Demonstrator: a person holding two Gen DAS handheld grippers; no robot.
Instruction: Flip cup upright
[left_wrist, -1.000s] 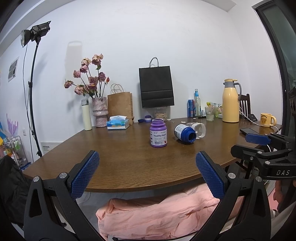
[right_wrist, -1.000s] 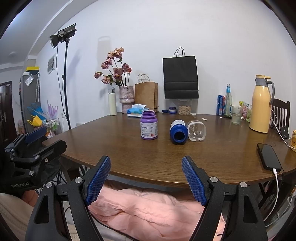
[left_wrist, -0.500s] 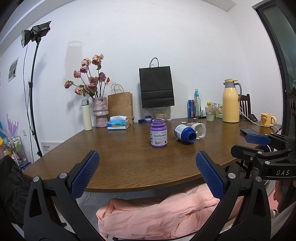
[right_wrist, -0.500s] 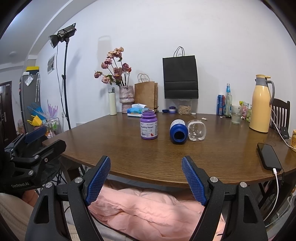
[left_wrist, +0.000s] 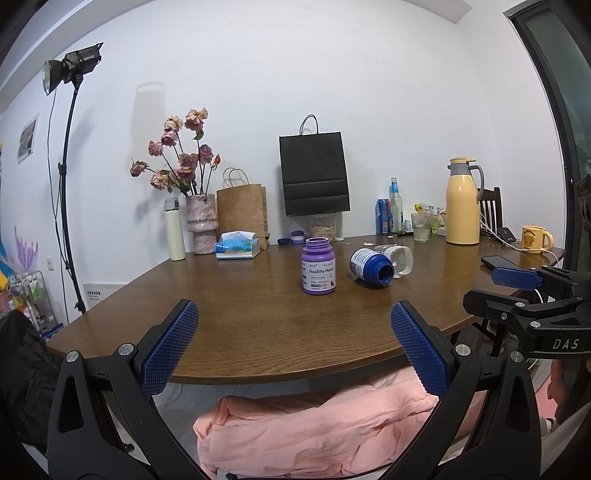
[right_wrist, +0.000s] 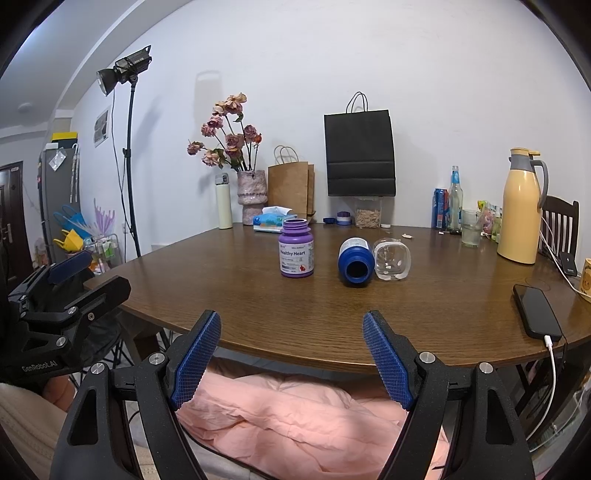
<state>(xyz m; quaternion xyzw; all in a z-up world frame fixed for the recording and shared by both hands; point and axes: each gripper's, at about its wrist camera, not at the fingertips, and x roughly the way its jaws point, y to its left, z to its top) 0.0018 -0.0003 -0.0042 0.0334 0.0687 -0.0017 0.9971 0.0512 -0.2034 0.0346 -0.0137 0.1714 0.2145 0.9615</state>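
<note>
A clear glass cup (left_wrist: 402, 259) (right_wrist: 393, 259) lies on its side in the middle of the brown wooden table (left_wrist: 258, 332) (right_wrist: 443, 314). It touches a blue open bottle (left_wrist: 370, 266) (right_wrist: 354, 262), which also lies on its side. A purple bottle (left_wrist: 318, 266) (right_wrist: 296, 253) stands upright just left of them. My left gripper (left_wrist: 294, 312) (right_wrist: 94, 275) is open and empty, held before the table's near edge. My right gripper (right_wrist: 291, 319) (left_wrist: 496, 291) is also open and empty, at the near edge, well short of the cup.
A black phone (right_wrist: 537, 312) on a white cable lies at the right edge. A yellow thermos (right_wrist: 521, 210), a drinking glass (right_wrist: 471, 232), bottles, paper bags, a tissue box (left_wrist: 238, 248) and a vase line the far side. Pink cloth (right_wrist: 295, 417) lies under the table.
</note>
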